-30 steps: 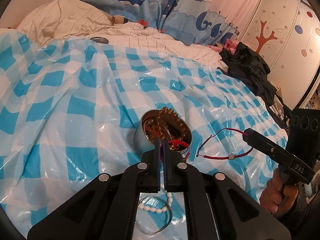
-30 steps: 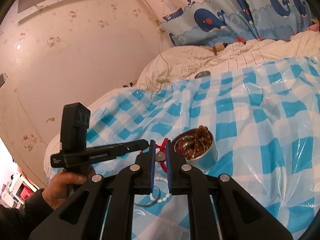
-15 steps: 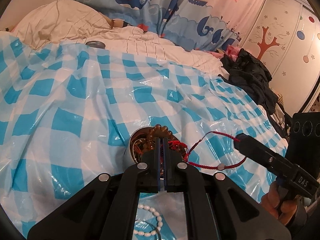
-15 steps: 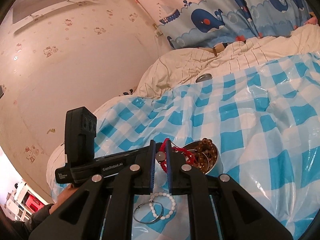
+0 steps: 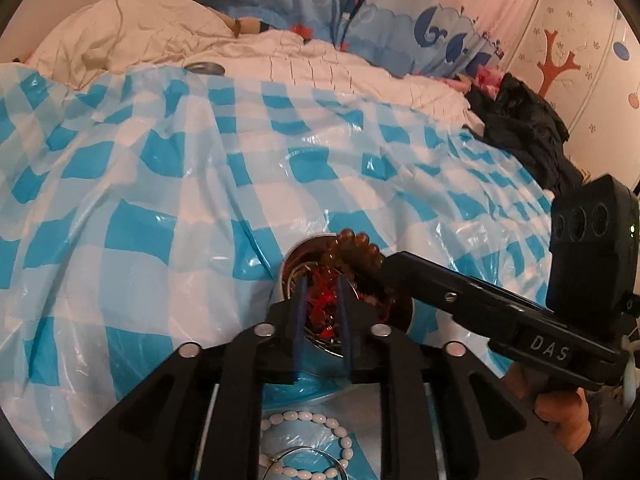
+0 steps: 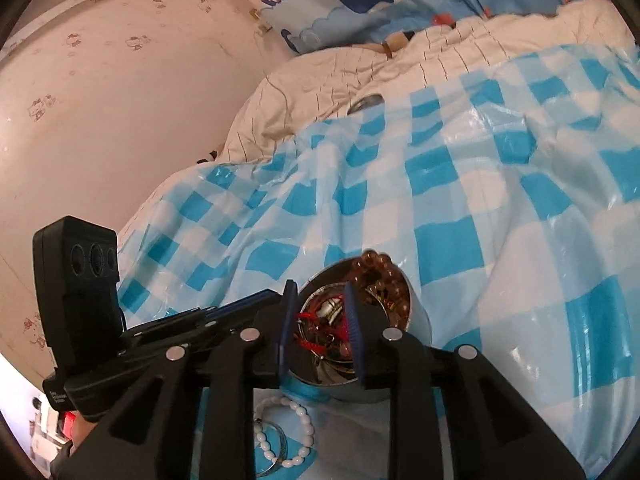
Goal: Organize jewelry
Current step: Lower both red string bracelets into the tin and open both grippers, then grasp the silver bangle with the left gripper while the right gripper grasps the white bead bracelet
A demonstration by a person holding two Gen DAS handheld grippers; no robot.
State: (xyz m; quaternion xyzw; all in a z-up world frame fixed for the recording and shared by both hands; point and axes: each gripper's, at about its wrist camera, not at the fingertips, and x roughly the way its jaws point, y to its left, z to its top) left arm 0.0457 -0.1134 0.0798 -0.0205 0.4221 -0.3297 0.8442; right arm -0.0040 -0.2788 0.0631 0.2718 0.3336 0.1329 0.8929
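Observation:
A round metal tin [image 6: 416, 322] stands on the blue checked plastic sheet [image 6: 500, 208]; the tin's rim also shows in the left wrist view [image 5: 292, 256]. It holds brown bead bracelets [image 5: 356, 248] and the red string bracelet [image 5: 322, 300], which also shows in the right wrist view [image 6: 310, 318]. My left gripper [image 5: 322, 284] is open just over the tin, the red string between its fingers. My right gripper [image 6: 320, 292] is open over the tin and empty. A white bead bracelet [image 5: 308, 432] and a thin metal bangle [image 6: 276, 452] lie near me beside the tin.
A cream quilt [image 5: 160, 36] and whale-print bedding [image 5: 360, 4] lie at the back. A small round metal lid [image 5: 204, 68] sits at the sheet's far edge. Dark clothes [image 5: 524, 128] are heaped at the right. A pink wall [image 6: 120, 100] stands left.
Both grippers held the red string bracelet stretched between them; they came together over the tin and opened, and the bracelet now lies in the tin.

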